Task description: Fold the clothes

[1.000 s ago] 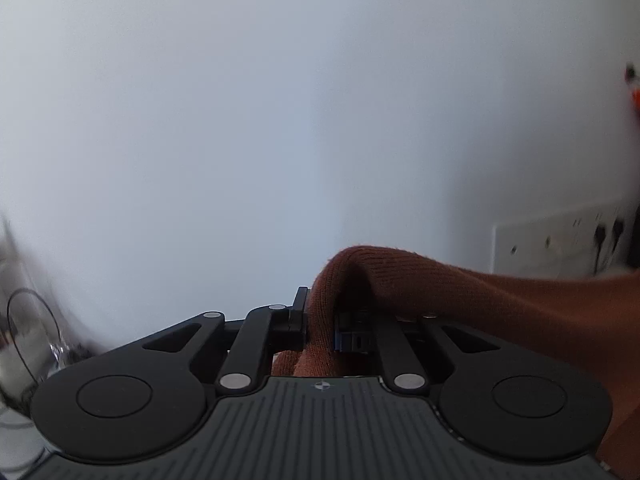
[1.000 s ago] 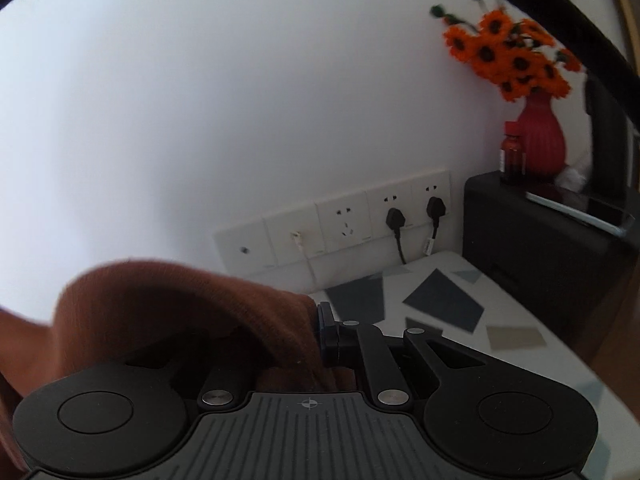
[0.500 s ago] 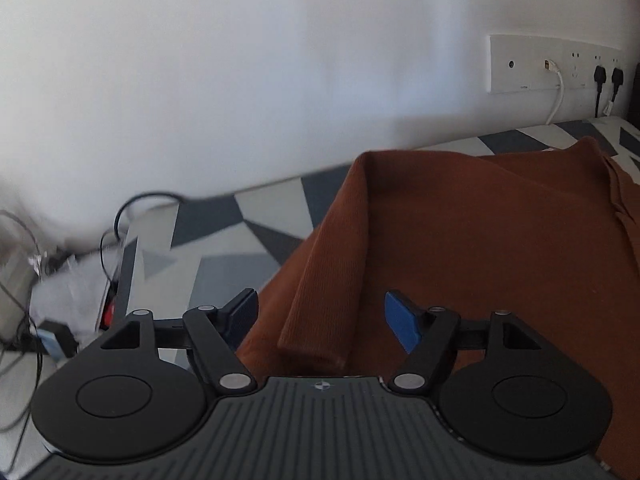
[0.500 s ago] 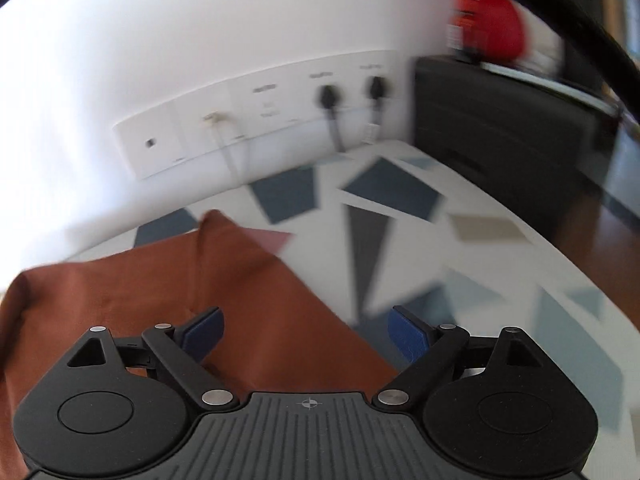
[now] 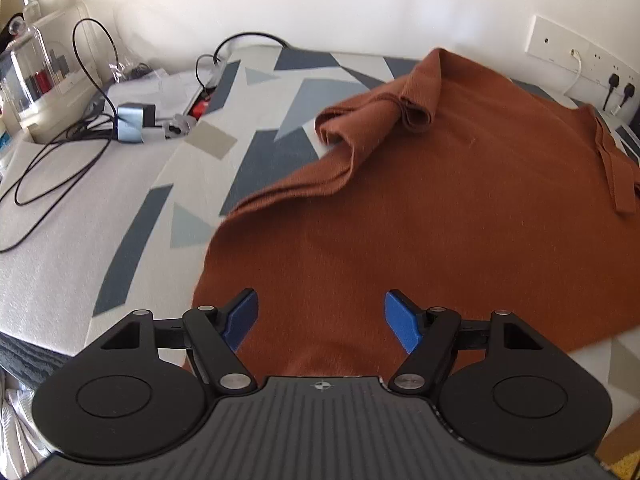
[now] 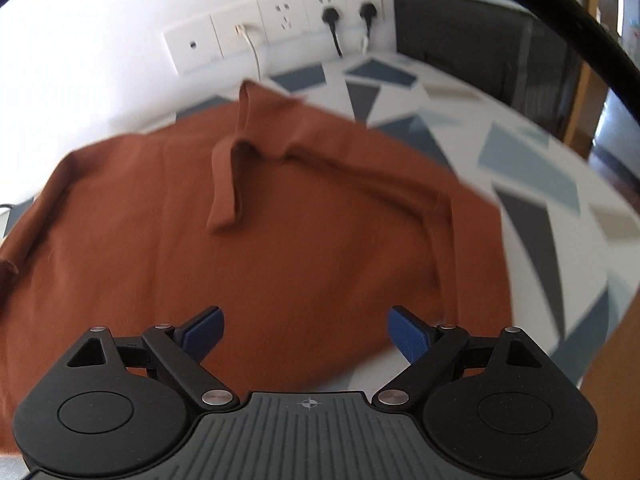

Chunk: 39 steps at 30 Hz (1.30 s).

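A rust-brown knitted garment (image 5: pixel 420 200) lies spread on a bed cover with grey and blue triangles (image 5: pixel 132 208). One sleeve (image 5: pixel 376 116) is bunched at its far left edge. My left gripper (image 5: pixel 322 318) hangs open above the garment's near left part, nothing between its blue pads. In the right wrist view the same garment (image 6: pixel 260 232) fills the middle, with a narrow strip (image 6: pixel 224 188) folded over near the collar. My right gripper (image 6: pixel 306 334) is open above the near right part, holding nothing.
Black cables (image 5: pixel 52 168), a grey adapter (image 5: pixel 132 122) and a clear plastic box (image 5: pixel 44 60) crowd the far left of the bed. Wall sockets with plugs (image 6: pixel 304 20) run along the white wall. A dark cabinet (image 6: pixel 480 40) stands at the far right.
Both grippers held the garment up against the wall a second ago, then opened and let it drop. Both have since drawn back towards its near edge, tilted downward.
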Each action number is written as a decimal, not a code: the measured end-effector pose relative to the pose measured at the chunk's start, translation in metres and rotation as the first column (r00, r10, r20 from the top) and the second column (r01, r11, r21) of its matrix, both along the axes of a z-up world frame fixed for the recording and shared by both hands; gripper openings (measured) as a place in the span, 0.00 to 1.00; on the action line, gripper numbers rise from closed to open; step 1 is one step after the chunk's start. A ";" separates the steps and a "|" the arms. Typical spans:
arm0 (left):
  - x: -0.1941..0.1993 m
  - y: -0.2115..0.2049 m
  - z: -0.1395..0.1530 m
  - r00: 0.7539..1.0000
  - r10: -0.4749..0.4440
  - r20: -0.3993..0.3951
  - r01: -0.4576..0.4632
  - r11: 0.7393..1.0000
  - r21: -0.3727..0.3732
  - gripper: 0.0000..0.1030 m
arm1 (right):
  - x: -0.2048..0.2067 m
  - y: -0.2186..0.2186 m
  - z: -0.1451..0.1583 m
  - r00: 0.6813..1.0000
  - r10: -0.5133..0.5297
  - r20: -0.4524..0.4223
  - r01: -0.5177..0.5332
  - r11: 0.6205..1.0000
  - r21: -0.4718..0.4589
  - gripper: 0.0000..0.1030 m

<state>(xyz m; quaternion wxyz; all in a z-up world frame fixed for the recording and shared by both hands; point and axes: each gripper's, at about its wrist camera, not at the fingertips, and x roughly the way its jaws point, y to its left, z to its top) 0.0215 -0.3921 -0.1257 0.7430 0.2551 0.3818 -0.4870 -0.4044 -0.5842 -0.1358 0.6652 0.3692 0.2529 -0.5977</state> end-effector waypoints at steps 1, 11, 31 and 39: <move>0.001 0.003 -0.003 1.000 -0.013 -0.005 0.013 1.000 0.004 0.70 | 0.003 0.004 -0.004 1.000 -0.011 0.000 0.011 1.000 0.010 0.83; -0.013 -0.007 -0.013 0.980 -0.201 0.006 0.201 0.979 -0.019 0.73 | 0.020 0.012 -0.020 0.991 -0.132 -0.019 0.133 0.991 0.028 0.76; -0.035 -0.008 -0.016 0.906 -0.399 -0.140 0.402 0.916 -0.011 0.73 | -0.002 0.028 -0.011 0.995 -0.096 -0.030 0.096 0.995 0.003 0.08; -0.034 -0.013 -0.002 0.885 -0.446 -0.137 0.440 0.895 -0.070 0.78 | -0.044 0.040 -0.013 0.968 -0.224 -0.114 0.227 0.974 0.012 0.09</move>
